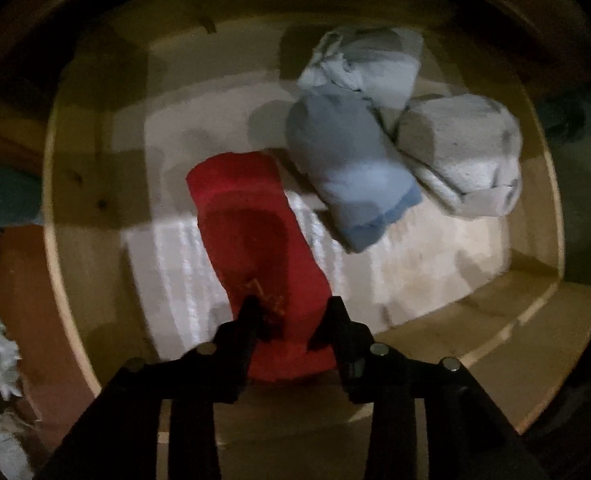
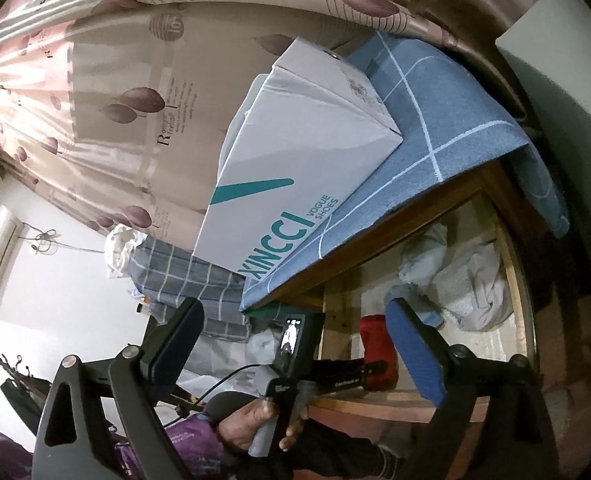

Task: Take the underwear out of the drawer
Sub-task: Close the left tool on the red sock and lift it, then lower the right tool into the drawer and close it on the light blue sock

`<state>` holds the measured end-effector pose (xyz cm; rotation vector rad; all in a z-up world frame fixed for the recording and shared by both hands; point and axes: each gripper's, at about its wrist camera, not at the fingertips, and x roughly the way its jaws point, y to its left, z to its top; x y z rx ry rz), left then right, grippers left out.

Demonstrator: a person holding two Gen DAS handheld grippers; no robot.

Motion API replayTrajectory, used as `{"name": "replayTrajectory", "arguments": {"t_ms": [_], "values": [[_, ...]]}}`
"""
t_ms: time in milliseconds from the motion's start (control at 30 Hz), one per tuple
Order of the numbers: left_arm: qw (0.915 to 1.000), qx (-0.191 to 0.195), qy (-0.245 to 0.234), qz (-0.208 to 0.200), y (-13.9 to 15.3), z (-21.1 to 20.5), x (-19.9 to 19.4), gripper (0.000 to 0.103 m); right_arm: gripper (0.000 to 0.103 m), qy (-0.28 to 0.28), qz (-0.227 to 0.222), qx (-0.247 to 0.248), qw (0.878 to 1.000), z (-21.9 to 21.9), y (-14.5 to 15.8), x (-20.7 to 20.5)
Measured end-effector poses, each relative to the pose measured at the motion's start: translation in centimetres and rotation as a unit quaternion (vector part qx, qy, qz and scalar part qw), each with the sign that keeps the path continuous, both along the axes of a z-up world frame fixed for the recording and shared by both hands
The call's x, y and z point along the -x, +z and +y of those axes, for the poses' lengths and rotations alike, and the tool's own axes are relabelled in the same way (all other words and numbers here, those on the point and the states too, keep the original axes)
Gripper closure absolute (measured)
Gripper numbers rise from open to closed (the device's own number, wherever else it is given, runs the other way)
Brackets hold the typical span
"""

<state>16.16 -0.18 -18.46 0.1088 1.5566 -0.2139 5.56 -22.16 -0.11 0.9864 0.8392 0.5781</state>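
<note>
Looking down into the open wooden drawer, I see a folded red underwear lying on the pale bottom. My left gripper points down over its near end, and the red cloth fills the gap between the two black fingers, which press on it from both sides. In the right wrist view the same red underwear shows inside the drawer, with the left gripper reaching to it, held by a hand. My right gripper hangs outside the drawer, blue pads wide apart, nothing between them.
A blue-grey rolled garment, a whitish bundle and a pale one lie at the drawer's far right. Above the drawer, a white shoebox sits on a blue checked cloth. A patterned curtain hangs behind.
</note>
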Motion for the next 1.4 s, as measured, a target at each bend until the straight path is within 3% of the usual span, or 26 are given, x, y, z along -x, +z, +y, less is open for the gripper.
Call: {"name": "replayTrajectory", "arguments": {"t_ms": [100,367,467,633,733,967,1167,1400], "values": [[0.9996,-0.026,0.003,0.005,-0.7,0.2,-0.6,0.054,0.011,0.003,-0.001,0.0,1.0,0.1,0.1,0.1],[0.991,0.056,0.105,0.061,-2.0,4.1,-2.1,0.054,0.01,0.011,-0.001,0.007,1.0,0.5,0.1,-0.1],[0.9918,0.059,0.096,0.062,-2.1,4.2,-2.2,0.06,0.01,0.013,0.0,0.013,1.0,0.7,0.1,-0.1],[0.9963,0.049,0.068,0.02,-0.4,2.3,-1.4,0.075,0.01,0.008,0.006,0.016,1.0,0.4,-0.2,-0.2],[0.994,0.078,0.077,-0.007,1.3,2.6,0.1,0.075,0.01,-0.001,0.011,0.013,1.0,0.0,-0.4,-0.2],[0.9849,0.117,0.052,-0.117,9.1,2.8,5.7,0.075,0.01,-0.001,0.025,0.032,0.999,0.2,-0.8,-0.4],[0.9719,0.147,0.033,-0.181,14.2,4.1,7.7,0.075,0.01,0.041,0.016,0.142,0.989,3.6,0.1,-0.6],[0.9592,0.152,0.018,-0.237,17.1,5.8,9.5,0.075,0.01,0.106,0.007,0.279,0.954,8.8,-0.5,-0.7]]}}
